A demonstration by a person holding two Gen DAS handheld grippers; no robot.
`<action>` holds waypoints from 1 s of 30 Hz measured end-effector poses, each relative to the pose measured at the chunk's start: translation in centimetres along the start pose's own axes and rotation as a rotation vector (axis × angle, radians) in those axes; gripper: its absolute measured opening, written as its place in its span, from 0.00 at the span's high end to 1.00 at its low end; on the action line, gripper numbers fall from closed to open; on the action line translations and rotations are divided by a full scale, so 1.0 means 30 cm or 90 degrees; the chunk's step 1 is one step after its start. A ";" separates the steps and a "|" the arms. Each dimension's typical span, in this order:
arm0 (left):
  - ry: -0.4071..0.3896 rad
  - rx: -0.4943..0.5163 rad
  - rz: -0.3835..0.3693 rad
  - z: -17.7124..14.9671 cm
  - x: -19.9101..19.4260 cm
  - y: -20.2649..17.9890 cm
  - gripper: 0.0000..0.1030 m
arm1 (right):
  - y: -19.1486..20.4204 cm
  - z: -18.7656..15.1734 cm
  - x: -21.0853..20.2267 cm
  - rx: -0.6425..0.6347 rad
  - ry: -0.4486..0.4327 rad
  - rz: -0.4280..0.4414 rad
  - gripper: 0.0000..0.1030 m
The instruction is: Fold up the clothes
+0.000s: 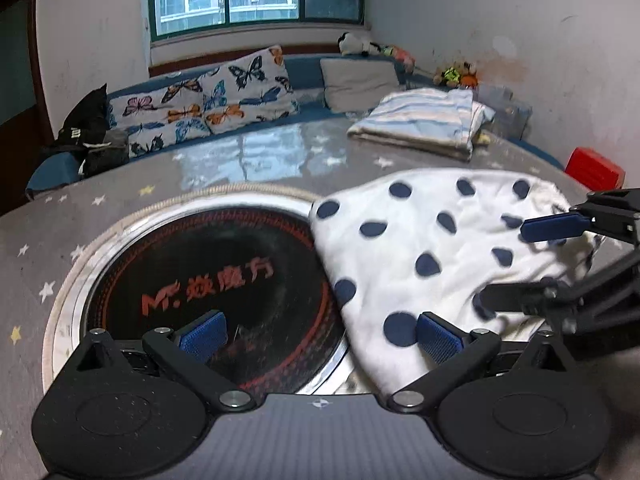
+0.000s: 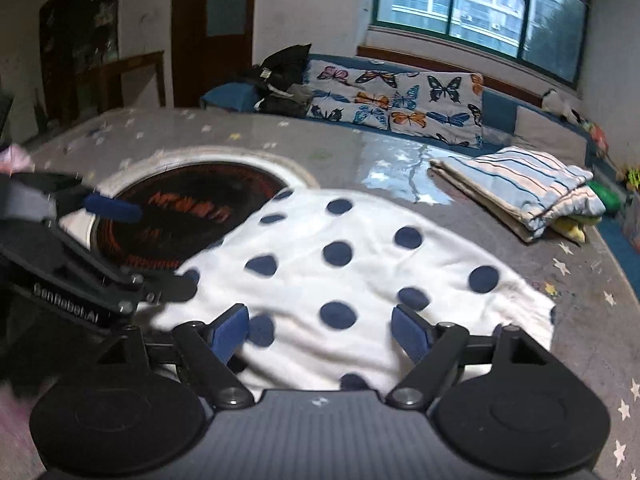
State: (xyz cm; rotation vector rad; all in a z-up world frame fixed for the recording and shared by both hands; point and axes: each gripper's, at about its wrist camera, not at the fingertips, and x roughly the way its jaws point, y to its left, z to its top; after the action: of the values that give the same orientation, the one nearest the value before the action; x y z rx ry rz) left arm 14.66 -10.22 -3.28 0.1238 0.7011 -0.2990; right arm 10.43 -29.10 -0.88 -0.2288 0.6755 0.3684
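A white garment with dark blue dots (image 1: 432, 240) (image 2: 340, 272) lies flat on the grey star-print table cover (image 1: 60, 232). Its left edge overlaps a round black cooktop (image 1: 208, 280) (image 2: 192, 216) set into the table. My left gripper (image 1: 320, 336) is open low over the cooktop, with its right pad (image 1: 440, 338) above the garment's near-left edge. In the right wrist view the left gripper (image 2: 148, 248) comes in from the left. My right gripper (image 2: 320, 336) hovers open over the garment's near part and holds nothing. In the left wrist view the right gripper (image 1: 520, 264) stands open at the garment's right side.
A folded pile of striped clothes (image 1: 424, 124) (image 2: 520, 188) sits at the far right of the table. Butterfly-print pillows (image 1: 200, 104) and a grey cushion (image 1: 360, 82) lie on the blue bench behind. A red box (image 1: 594, 170) stands at the right edge.
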 end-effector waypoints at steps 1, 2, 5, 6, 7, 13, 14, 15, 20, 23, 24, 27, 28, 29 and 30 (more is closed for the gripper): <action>0.003 0.002 0.001 -0.007 0.000 0.002 0.00 | 0.015 -0.011 0.004 -0.010 0.004 -0.004 0.18; 0.005 0.003 0.003 -0.011 0.002 0.004 0.00 | 0.026 -0.023 0.005 -0.020 0.007 -0.009 0.18; 0.008 0.004 0.005 -0.019 0.004 0.012 0.00 | 0.050 -0.051 -0.005 -0.045 0.013 -0.019 0.14; 0.010 0.003 0.007 -0.021 0.003 0.017 0.00 | 0.056 -0.060 -0.012 -0.053 0.014 -0.022 0.14; 0.011 0.002 0.008 -0.021 0.002 0.022 0.00 | 0.057 -0.064 -0.021 -0.057 0.015 -0.023 0.14; -0.007 -0.016 0.010 -0.001 -0.026 0.027 0.00 | 0.017 -0.044 -0.078 -0.014 -0.027 -0.023 0.02; -0.009 -0.016 0.009 0.004 -0.026 0.023 0.00 | 0.011 -0.039 -0.080 -0.003 -0.031 -0.016 0.02; -0.009 -0.016 0.008 0.009 -0.025 0.019 0.00 | 0.010 -0.039 -0.079 0.005 -0.032 -0.001 0.02; -0.003 -0.014 0.009 0.010 -0.010 0.014 0.00 | 0.045 -0.057 -0.078 -0.008 -0.029 0.067 0.02; 0.002 -0.016 0.015 0.004 -0.003 0.025 0.00 | 0.064 -0.074 -0.058 -0.019 -0.006 0.098 0.02; 0.004 -0.017 0.016 0.002 -0.002 0.029 0.00 | 0.067 -0.082 -0.055 -0.020 0.003 0.104 0.02; 0.007 -0.023 0.024 0.000 0.001 0.042 0.00 | 0.078 -0.105 -0.047 -0.024 0.031 0.121 0.02; 0.007 -0.024 0.024 0.000 0.000 0.047 0.00 | 0.081 -0.112 -0.055 -0.030 0.035 0.126 0.02; 0.007 -0.026 0.024 0.002 0.000 0.050 0.00 | 0.084 -0.116 -0.065 -0.037 0.036 0.127 0.02; 0.005 -0.028 0.024 0.005 -0.002 0.052 0.00 | 0.087 -0.119 -0.075 -0.044 0.036 0.127 0.02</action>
State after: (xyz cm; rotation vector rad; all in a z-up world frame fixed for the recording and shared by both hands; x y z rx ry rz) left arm 15.20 -8.77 -3.11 0.0967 0.7115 -0.2465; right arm 5.74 -28.45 -2.35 -0.2386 0.7437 0.5787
